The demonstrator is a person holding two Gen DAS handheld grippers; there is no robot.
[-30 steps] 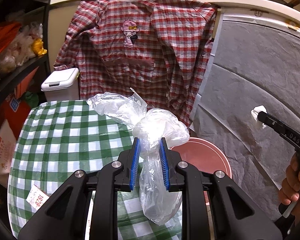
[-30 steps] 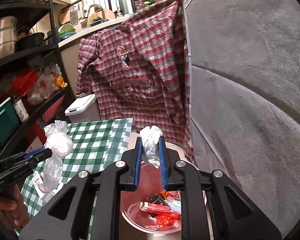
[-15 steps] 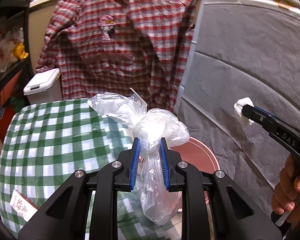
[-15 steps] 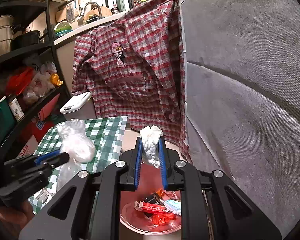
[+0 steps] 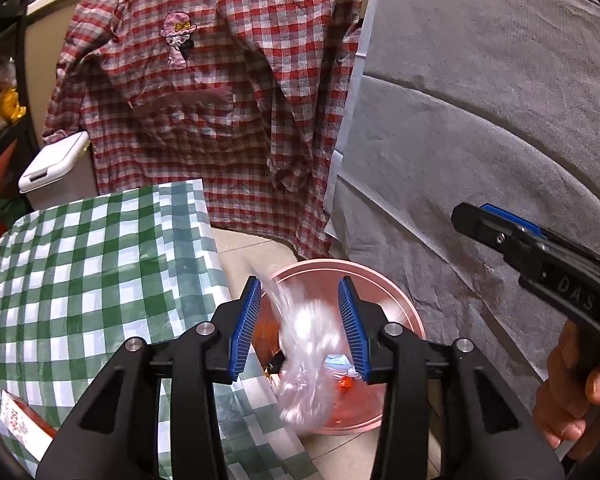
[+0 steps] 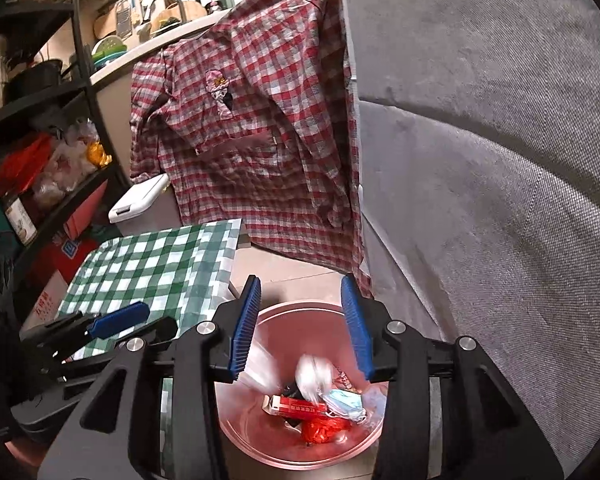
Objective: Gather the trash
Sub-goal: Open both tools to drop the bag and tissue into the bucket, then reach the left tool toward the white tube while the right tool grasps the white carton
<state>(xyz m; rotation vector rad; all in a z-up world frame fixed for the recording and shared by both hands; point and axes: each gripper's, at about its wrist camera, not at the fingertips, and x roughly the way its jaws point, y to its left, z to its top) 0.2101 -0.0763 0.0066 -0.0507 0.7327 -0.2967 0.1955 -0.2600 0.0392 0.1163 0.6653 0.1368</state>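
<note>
A pink bin [image 5: 384, 280] stands on the floor beside the table; it also shows in the right wrist view [image 6: 300, 316]. My left gripper [image 5: 304, 326] is open above it. The clear plastic bag [image 5: 308, 364] is blurred, falling between its fingers into the bin. My right gripper [image 6: 304, 330] is open over the bin. The white tissue wad [image 6: 312, 372] is blurred, dropping onto the trash inside: a red packet [image 6: 296, 408], a blue face mask [image 6: 346, 402] and a red wrapper [image 6: 322, 430]. The right gripper also shows in the left wrist view [image 5: 500, 228].
A table with a green checked cloth [image 5: 80, 280] is left of the bin, with a red-and-white paper [image 5: 24, 424] on it. A red plaid shirt [image 5: 220, 100] hangs behind. A grey sofa [image 5: 480, 120] is right. A white lidded bin [image 5: 52, 164] and shelves [image 6: 40, 140] are left.
Both grippers have opened over the pink bin. The plastic bag has left the left gripper and the tissue wad has left the right one; both are falling. Both grippers moved over the bin.
</note>
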